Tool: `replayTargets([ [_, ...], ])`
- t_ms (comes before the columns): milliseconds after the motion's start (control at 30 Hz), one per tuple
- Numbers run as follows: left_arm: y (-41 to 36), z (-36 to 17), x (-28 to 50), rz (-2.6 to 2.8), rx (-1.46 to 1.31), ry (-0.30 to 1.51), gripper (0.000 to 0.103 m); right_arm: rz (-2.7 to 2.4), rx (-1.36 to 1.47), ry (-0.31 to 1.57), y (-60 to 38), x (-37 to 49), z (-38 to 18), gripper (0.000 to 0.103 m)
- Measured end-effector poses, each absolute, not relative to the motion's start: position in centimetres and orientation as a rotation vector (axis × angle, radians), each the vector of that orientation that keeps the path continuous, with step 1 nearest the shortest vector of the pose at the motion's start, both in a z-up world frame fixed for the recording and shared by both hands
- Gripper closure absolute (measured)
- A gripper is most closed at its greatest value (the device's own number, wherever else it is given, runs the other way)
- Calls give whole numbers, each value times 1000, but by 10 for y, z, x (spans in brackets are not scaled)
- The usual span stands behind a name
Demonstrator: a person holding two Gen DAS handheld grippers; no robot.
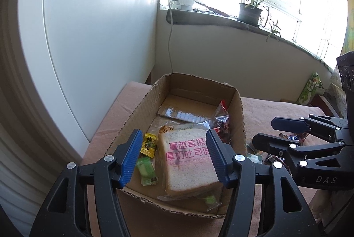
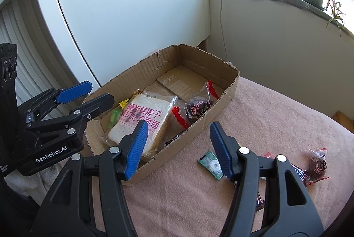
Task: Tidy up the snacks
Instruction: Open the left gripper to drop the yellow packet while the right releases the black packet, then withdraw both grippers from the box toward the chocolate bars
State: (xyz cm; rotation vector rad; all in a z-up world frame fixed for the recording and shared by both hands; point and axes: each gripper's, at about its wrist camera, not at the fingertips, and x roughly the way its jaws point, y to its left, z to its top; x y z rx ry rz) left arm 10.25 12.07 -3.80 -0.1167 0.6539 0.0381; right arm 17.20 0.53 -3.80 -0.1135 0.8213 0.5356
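Two grippers, both w/ jaws spread & nothing between the pads.

Left wrist view: left gripper (image 1: 174, 155) hangs over the near end of the cardboard box (image 1: 240, 104), which sits on a pink cloth (image 1: 261, 108). In the box, near end: bagged bread slice (image 1: 188, 161) w/ pink print, flat; just left of it a yellow candy (image 1: 150, 145) & a green candy (image 1: 146, 170). A clear bag w/ red trim (image 1: 221, 117) leans on the box's right wall. A 2nd green candy (image 1: 210, 200) peeks from under the bread at the near wall. Right gripper (image 1: 274, 130) enters from the right edge, beside the box, over the cloth; a Snickers bar (image 1: 294, 137) shows between its fingers but lies on the cloth below, not gripped.

Right wrist view: right gripper (image 2: 178, 148) is above the box's near-right wall (image 2: 177, 155). Bread (image 2: 141, 119) in the box's near-left part, red-trim bags (image 2: 197, 108) beside it toward the right wall. On the cloth (image 2: 276, 108), outside the box: green-white candy (image 2: 211, 165) just beside the right finger, a dark-filled clear packet (image 2: 318, 165) near the cloth's right edge, Snickers (image 2: 298, 172) partly hidden behind the finger. Left gripper (image 2: 95, 93) at the box's left wall, jaws apart.
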Motion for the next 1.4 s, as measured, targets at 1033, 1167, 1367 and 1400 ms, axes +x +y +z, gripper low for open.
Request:
replayTargets([
  [1033, 1, -62, 93, -211, -158, 754, 36, 336, 116, 889, -203, 137, -62, 42],
  [1167, -15, -72, 95, -226, -153, 784, 36, 316, 107, 898, -212, 136, -69, 42],
  [1367, -33, -82, 102, -255, -145, 819, 36, 346, 63, 907, -215, 143, -76, 42],
  [1400, -35, -83, 104, -258, -145, 824, 36, 344, 51, 902, -214, 145, -75, 42],
])
